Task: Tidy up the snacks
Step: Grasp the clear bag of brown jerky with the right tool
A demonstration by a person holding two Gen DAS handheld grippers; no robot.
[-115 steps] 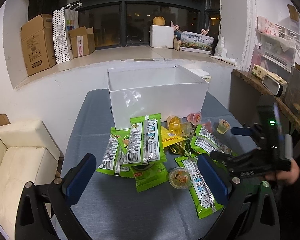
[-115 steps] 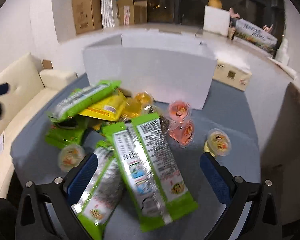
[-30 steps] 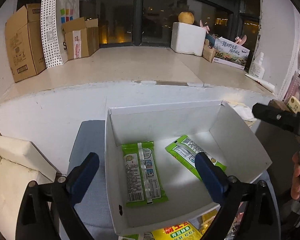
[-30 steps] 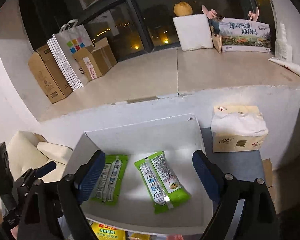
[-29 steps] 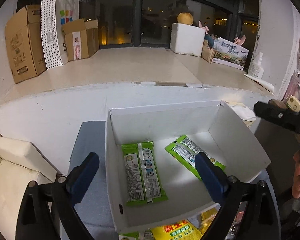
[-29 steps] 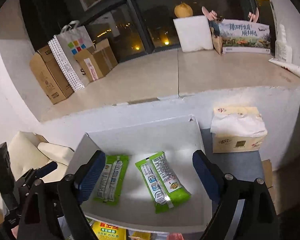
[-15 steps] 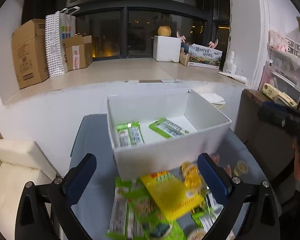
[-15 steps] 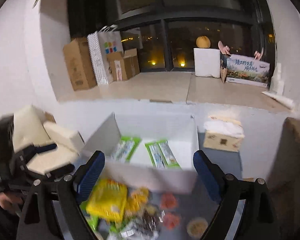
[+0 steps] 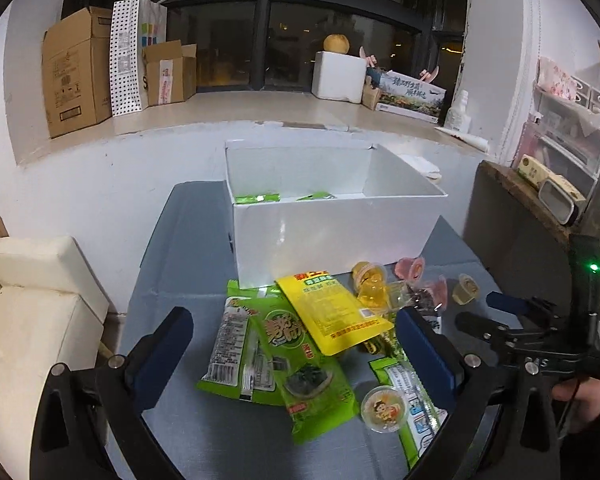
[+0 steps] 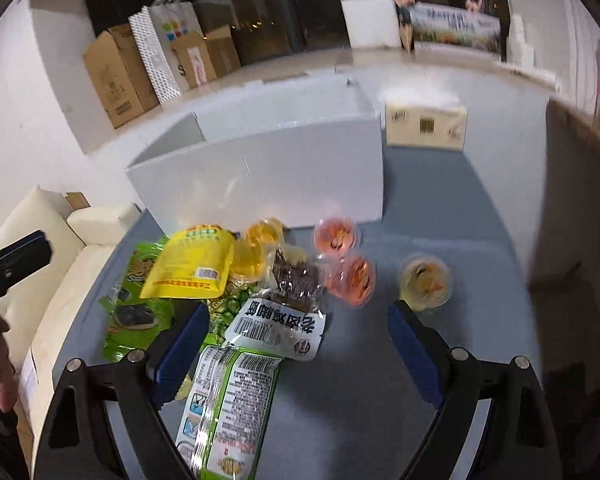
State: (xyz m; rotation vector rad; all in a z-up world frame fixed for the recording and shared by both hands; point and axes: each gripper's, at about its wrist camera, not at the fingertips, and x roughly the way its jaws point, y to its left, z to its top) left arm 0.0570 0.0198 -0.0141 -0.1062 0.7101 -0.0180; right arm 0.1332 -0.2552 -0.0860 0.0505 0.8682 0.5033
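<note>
Grey cloth covers the table [image 9: 172, 280], and your white box [image 9: 332, 236] sits at the far side with two green packets [image 9: 258, 198] already lying flat inside. Everything else is heaped right in front of it: the big green seaweed pack [image 9: 300, 360] partly under the yellow pouch [image 9: 332, 312], a barcode-side green packet [image 10: 228, 400] under the right gripper [image 10: 296, 344], then the little jelly cups, pink ones [image 10: 348, 260] and a yellowish one [image 10: 426, 280] off to the side.

Both your grippers are empty with the jaws spread wide; the left gripper [image 9: 296, 348] hangs over the seaweed pack.

Honestly the risk here is the overlap. If you pinch the seaweed pack, I'd guess the yellow pouch slides off or comes along. Those foil bags look slippery too, so a grab near an edge could let one slip out on the way to the box. And the round cups would probably roll if nudged.
</note>
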